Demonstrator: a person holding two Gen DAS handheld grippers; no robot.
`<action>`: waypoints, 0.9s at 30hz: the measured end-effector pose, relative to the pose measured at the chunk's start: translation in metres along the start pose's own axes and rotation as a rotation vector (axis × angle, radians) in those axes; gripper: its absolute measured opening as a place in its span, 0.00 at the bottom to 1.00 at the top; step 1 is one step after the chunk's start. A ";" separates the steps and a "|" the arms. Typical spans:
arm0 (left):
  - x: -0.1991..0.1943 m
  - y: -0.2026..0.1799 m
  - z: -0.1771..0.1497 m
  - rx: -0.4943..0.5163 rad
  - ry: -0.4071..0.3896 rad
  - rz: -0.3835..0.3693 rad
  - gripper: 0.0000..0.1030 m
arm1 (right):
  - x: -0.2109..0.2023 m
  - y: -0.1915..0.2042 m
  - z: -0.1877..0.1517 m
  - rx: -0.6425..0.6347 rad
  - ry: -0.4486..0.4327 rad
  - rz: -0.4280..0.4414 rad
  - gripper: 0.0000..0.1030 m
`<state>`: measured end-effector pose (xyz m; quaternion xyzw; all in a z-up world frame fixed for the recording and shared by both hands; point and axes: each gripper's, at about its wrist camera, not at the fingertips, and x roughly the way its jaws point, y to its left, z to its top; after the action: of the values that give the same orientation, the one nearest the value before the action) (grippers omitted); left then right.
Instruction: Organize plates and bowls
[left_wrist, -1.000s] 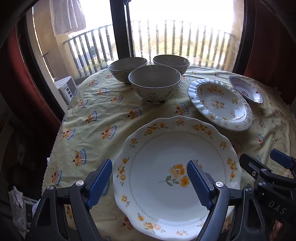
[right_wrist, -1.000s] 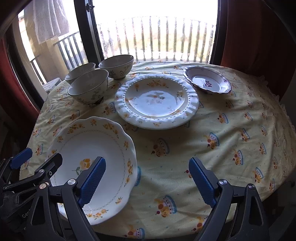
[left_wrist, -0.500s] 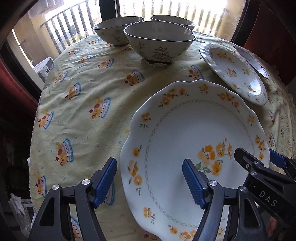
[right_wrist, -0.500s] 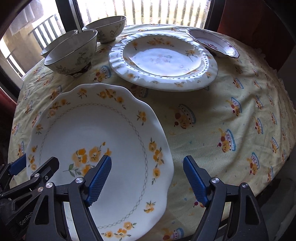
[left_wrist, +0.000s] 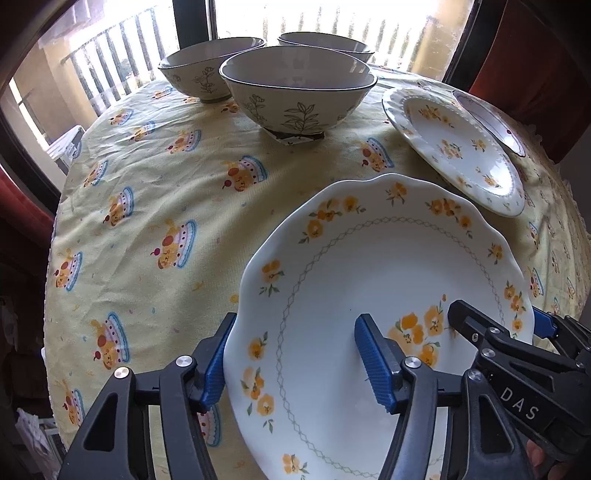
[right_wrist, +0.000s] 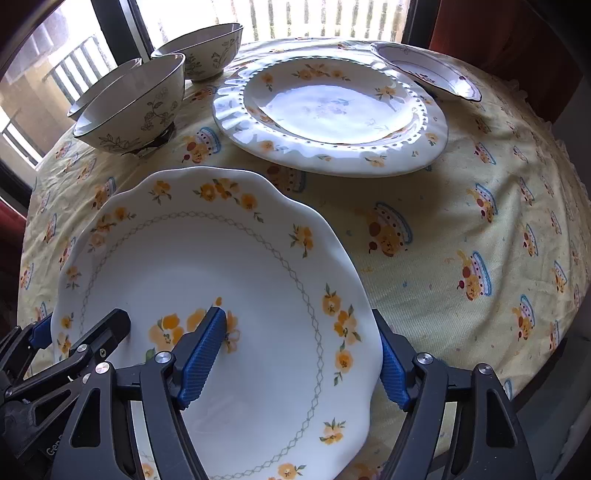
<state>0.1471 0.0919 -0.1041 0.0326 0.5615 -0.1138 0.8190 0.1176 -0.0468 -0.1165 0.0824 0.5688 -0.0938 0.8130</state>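
The left hand-held gripper (left_wrist: 295, 354) straddles the left rim of the scalloped plate (left_wrist: 369, 280) at the counter's (left_wrist: 147, 206) near edge, its jaws half-wide, just closing and not yet pinching. The right hand-held gripper (right_wrist: 303, 350) likewise brackets the right rim. Three bowls (left_wrist: 295, 96) stand at the far edge. Only the right view shows the ribbed plate (right_wrist: 332, 107) whole.

Big flowered plate (left_wrist: 369, 295): near rim cut off by frame bottom in both views. Left claw (left_wrist: 295, 358) outer pad half hidden behind plate rim; can't tell if touching. Far small dish (left_wrist: 491, 122) mostly hidden behind ribbed plate (left_wrist: 454, 147).
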 end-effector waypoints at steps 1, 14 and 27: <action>0.001 -0.001 0.000 0.008 -0.001 -0.003 0.66 | 0.001 -0.002 0.003 -0.004 0.004 0.005 0.74; -0.016 -0.032 -0.014 -0.108 0.028 0.048 0.70 | -0.003 -0.026 0.020 -0.185 0.027 0.056 0.68; -0.026 -0.106 0.008 -0.105 -0.022 0.074 0.70 | -0.031 -0.095 0.032 -0.195 -0.032 0.079 0.67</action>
<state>0.1218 -0.0086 -0.0688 0.0092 0.5559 -0.0543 0.8294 0.1133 -0.1448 -0.0788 0.0238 0.5583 -0.0071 0.8292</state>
